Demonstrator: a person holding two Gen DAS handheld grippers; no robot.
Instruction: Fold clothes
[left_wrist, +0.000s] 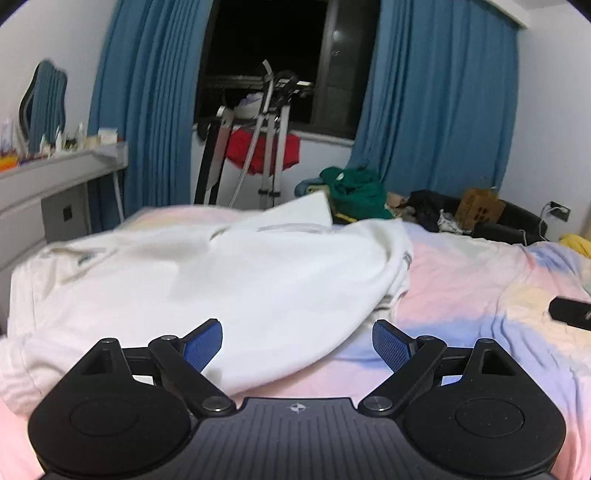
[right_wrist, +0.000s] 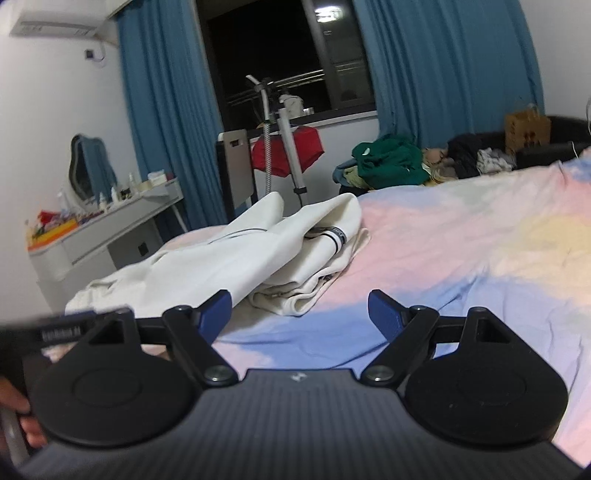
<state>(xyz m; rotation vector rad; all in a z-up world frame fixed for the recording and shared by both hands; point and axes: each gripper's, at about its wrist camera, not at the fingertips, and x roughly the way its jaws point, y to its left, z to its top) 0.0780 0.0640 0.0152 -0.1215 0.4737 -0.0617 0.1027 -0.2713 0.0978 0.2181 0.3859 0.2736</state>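
Note:
A white garment (left_wrist: 207, 273) lies partly folded on the pastel bed sheet (left_wrist: 480, 280), filling the left and middle of the left wrist view. My left gripper (left_wrist: 297, 345) hovers open at its near edge, blue pads wide apart, nothing between them. In the right wrist view the same white garment (right_wrist: 280, 251) lies ahead and to the left, with a dark-banded cuff showing. My right gripper (right_wrist: 300, 314) is open over bare sheet (right_wrist: 461, 240), its left pad (right_wrist: 216, 314) close to the garment's edge. A black part of the right gripper (left_wrist: 570, 314) shows at the right edge of the left wrist view.
A pile of green clothes (left_wrist: 356, 194) and dark clothes (left_wrist: 428, 212) sits beyond the bed's far edge by a cardboard box (left_wrist: 480, 208). A grey dressing table (left_wrist: 55, 181) stands left, a garment steamer stand (left_wrist: 273, 147) with a red cloth (left_wrist: 262, 151) under the window. A hand (right_wrist: 22, 417) shows at lower left.

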